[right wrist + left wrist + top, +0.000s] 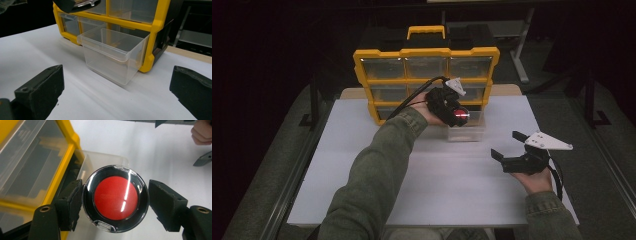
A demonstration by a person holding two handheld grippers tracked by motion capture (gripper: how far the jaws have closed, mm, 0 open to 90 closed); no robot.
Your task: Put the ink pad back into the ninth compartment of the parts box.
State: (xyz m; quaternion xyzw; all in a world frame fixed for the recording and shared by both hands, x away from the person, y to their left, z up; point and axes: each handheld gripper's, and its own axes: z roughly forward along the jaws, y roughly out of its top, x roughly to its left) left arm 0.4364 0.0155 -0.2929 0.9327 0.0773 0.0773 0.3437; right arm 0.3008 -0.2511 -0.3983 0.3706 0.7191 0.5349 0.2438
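In the high view the left tongs (458,114), near the frame's centre, hover over a clear plastic drawer (467,131) pulled out from the bottom row of a yellow-framed organiser cabinet with transparent drawers (426,75), which stands at the far edge of the white counter (447,190). The left gripper view shows these tongs around a round black compact with a red centre under a clear lid (115,197); the left pad touches its rim, while the right pad appears to stand just off it, so whether the grasp is firm or loosening cannot be told. The compact sits directly above the drawer's open mouth, a position that suggests it is meant to go inside. At lower right of the high view the right tongs (507,147) rest released and empty, well apart from the drawer; their jaws frame the drawer (113,53) in the right gripper view, likely waiting to push it shut.
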